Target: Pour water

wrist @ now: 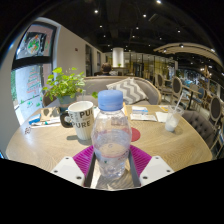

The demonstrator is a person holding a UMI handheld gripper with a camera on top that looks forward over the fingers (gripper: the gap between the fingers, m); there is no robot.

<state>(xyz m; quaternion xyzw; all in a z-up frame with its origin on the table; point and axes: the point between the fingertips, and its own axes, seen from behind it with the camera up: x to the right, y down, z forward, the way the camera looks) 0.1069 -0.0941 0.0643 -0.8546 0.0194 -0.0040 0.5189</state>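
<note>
A clear plastic water bottle (pixel 111 140) with a blue cap stands upright between my fingers, held by my gripper (pixel 111 162). Both magenta pads (pixel 83 157) press on its sides. Beyond it, to the left on the round wooden table (pixel 50 140), stands a white mug (pixel 81 118) with black lettering and a dark handle. The bottle's lower part hides the space between the fingers.
A potted green plant (pixel 66 87) stands behind the mug. A red coaster (pixel 135 132), a small glass (pixel 171 122) and papers (pixel 146 115) lie on the right of the table. A blue pen (pixel 38 124) lies at the left. Sofa and chairs stand beyond.
</note>
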